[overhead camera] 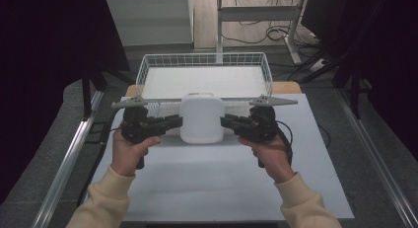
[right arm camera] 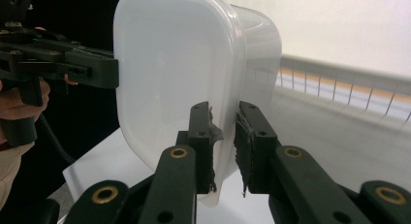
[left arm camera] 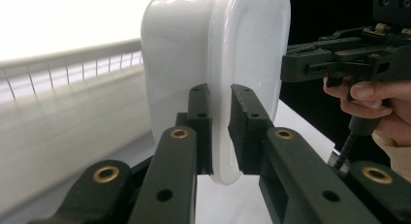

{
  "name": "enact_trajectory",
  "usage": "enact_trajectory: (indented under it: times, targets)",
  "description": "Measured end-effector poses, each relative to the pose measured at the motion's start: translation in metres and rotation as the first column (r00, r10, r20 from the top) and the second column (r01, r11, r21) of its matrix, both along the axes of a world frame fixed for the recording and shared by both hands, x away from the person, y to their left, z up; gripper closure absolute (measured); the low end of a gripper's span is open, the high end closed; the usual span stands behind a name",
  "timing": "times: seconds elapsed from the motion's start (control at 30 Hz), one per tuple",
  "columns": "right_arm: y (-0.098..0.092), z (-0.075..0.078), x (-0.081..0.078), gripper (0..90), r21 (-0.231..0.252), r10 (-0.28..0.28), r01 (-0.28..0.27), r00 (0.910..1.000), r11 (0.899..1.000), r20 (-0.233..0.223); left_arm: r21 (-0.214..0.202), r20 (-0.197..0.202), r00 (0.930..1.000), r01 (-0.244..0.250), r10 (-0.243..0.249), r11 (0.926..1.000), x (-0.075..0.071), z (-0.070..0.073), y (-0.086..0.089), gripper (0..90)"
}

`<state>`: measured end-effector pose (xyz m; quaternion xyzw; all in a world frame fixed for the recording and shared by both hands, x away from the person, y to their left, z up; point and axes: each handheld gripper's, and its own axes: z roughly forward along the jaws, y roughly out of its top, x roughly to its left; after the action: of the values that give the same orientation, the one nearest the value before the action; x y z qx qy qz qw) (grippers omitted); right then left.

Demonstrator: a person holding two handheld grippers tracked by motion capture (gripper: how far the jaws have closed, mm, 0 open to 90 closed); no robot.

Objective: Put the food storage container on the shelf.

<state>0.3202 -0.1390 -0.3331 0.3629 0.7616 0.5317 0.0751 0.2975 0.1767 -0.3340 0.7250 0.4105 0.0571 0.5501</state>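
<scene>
A white plastic container [overhead camera: 201, 118] with rounded corners hangs above the white table top [overhead camera: 217, 178], held from both sides. My left gripper [overhead camera: 178, 121] is shut on the rim of its left side. In the left gripper view the container [left arm camera: 213, 64] stands on edge with its rim clamped between the two black pads of the left gripper [left arm camera: 220, 129]. My right gripper [overhead camera: 224, 121] is shut on the opposite rim. Seen in the right gripper view, the container [right arm camera: 184, 83] has its thin rim pinched by the right gripper [right arm camera: 224, 146].
A white wire basket [overhead camera: 204, 60] with a white floor stands just behind the container at the table's far edge. Metal rails [overhead camera: 69, 154] run along both sides of the table. A desk frame and cables [overhead camera: 276, 30] lie on the floor beyond.
</scene>
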Motion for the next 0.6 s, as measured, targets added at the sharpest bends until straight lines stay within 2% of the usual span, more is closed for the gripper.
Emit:
enact_trajectory:
  times: [0.03,0.1,0.37,0.6]
  targets:
    - [0.001,0.009,0.007,77.3,-0.005,-0.002,0.002,0.9999,1.000,0.013,-0.001,0.002,1.0000,-0.001,0.001,1.0000,0.004,0.004,0.000,80.2]
    - [0.001,0.012,0.010,77.3,-0.003,-0.004,0.004,0.9999,1.000,0.014,-0.002,0.009,1.0000,-0.003,0.003,1.0000,0.011,0.011,0.001,80.1]
    - [0.003,0.042,0.029,77.4,-0.015,-0.017,0.017,0.9989,1.000,0.044,-0.006,0.031,0.9995,-0.009,0.009,0.9999,0.028,0.032,0.000,80.0]
    - [0.001,0.051,0.036,77.5,-0.020,-0.021,0.022,0.9986,1.000,0.048,-0.015,0.026,0.9997,0.001,0.000,0.9999,0.039,0.040,-0.001,79.9]
